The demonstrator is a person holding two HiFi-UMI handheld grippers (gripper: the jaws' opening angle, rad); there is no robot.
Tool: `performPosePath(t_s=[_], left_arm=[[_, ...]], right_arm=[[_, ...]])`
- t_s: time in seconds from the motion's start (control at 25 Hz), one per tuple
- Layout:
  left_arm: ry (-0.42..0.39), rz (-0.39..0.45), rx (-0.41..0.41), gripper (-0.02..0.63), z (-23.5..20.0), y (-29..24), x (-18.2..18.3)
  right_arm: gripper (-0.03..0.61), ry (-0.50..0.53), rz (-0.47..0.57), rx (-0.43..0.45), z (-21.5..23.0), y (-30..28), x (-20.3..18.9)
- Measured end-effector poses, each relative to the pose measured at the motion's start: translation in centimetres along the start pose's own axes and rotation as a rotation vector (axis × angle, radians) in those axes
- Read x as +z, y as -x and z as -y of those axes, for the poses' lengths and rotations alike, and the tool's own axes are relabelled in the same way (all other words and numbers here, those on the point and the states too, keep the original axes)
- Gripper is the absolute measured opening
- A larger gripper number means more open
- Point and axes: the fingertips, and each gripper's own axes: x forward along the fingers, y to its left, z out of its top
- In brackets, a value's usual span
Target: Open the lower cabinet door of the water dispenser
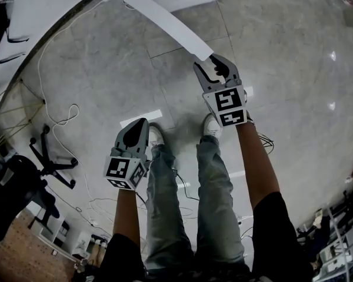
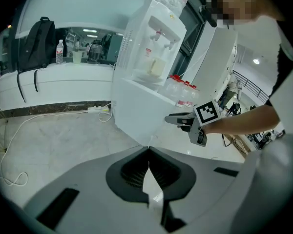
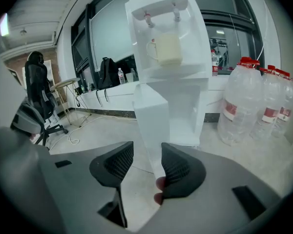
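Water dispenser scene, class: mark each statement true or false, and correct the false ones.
1. The lower cabinet door passes between the jaws of the right tongs. True.
2. That door is closed flush with the cabinet. False: it stands swung open.
3. The left tongs grip the door. False: they are shut on nothing and hang apart from it.
4. A cup sits under the taps of the water dispenser. True.
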Motion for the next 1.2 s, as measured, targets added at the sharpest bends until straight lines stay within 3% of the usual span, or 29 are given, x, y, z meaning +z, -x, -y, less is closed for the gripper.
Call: performPosePath(t_s=[0.6,0.84,1.2], left_arm=[[-0.028,-0.020,-0.047,0.012,-6.3,6.7,-2.3],[-0.018,-0.017,-0.061,0.012,-8.3,8.2,-2.9],[0.010,-0.013,-0.035,0.012,-11.6,10.0,-3.0]], right_arm=[[0.190,0.030,-0.087,-0.001,-11.4,-1.4,-1.3],[0.179,0.118,-0.101,0.045,-15.7,-3.0,-1.3],[0.167,0.140,-0.123,0.095,-19.4,-4.8,-1.0]])
